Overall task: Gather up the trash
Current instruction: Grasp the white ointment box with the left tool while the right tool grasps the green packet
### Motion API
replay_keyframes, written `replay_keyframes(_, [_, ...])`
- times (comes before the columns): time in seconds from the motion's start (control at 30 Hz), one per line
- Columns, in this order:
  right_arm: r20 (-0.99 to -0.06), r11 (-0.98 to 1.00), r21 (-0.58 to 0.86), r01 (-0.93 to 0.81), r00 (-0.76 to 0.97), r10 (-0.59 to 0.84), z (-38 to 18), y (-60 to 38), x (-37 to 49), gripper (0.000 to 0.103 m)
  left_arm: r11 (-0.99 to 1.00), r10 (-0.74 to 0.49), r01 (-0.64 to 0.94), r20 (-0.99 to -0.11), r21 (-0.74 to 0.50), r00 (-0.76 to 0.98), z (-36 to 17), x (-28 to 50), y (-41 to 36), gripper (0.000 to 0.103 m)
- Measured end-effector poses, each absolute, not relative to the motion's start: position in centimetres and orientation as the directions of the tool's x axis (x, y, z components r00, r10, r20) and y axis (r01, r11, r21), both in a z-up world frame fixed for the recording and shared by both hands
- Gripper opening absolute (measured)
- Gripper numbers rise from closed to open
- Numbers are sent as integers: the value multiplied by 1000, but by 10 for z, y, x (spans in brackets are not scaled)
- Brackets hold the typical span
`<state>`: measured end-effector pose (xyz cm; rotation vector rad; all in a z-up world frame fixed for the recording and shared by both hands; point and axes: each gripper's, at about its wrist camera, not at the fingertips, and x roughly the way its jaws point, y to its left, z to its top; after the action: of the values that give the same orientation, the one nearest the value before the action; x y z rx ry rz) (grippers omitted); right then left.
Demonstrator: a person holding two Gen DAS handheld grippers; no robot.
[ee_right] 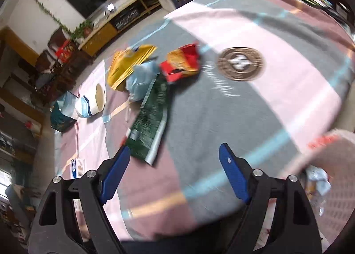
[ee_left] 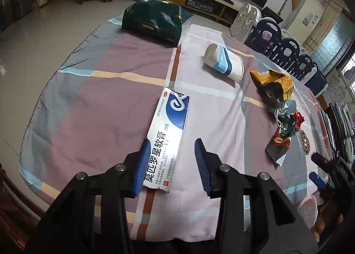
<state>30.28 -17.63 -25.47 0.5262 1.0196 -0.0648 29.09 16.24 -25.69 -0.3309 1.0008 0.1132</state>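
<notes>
On my tablecloth [ee_left: 99,103]: ointment box [ee_left: 166,136], long axis pointing away between my left gripper's [ee_left: 170,163] parted, non-gripping fingers; right gripper [ee_right: 175,169] wide open, empty.

soft daylight, left view sharp, right view smeared by motion blur, both fisheye-bent at the edges.

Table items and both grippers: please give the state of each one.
ointment box: lying flat between the open left gripper fingers, not clamped.
paper cup: tipped on its side.
yellow wrapper: crumpled, lying open.
green wrapper: lying flat, empty.
dark green bag: resting at the far edge.
right gripper: open, empty.
</notes>
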Motion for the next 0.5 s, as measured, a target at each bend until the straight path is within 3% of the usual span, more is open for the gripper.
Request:
replay_keyframes(0.07, [-847,898,339,279,505,163,-264,-154,330,81,942,-47,-257,-845,-214,533,-263,292,159,57])
replay_keyframes(0.13, [-866,911,304,279,479,143,-273,-137,349,81,932,-57,-271,-834,-242,548,-262,288,167,76])
replay_keyframes(0.2, [-882,913,286,290,452,133,-284,-130,361,81,909,-70,-302,-818,-289,571,-259,283,180,84])
replay_keyframes(0.3, [-888,913,272,304,444,117,-289,-133,362,53,858,-101,-359,-807,-367,582,-262,279,198,85])
replay_keyframes(0.37, [-887,916,291,276,437,150,-287,-135,354,28,828,-145,-372,-801,-419,581,-266,279,206,85])
replay_keyframes(0.5, [-844,887,422,186,437,310,-274,-129,332,21,782,-187,-398,-789,-480,585,-272,278,215,85])
